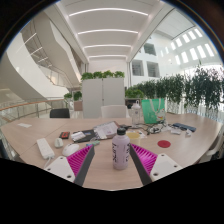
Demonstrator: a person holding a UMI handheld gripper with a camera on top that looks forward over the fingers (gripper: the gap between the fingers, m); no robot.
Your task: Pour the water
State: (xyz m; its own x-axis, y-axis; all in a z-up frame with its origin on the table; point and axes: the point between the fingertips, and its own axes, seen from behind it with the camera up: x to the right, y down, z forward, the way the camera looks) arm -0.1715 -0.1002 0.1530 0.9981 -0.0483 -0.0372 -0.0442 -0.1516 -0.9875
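Observation:
A white plastic bottle (121,150) with a dark cap and a printed label stands upright on the light wooden table (100,172). It stands between my gripper's (121,160) two fingers, with a clear gap on each side. The pink pads (80,158) flank it left and right, and the gripper is open. A red round dish (164,144) lies on the table beyond the right finger.
Clutter lines the far side of the table: a white remote-like device (44,148), papers and small boxes (90,133), a green basket (152,110), and dark cables (183,129). Chairs and planters stand beyond in a large atrium.

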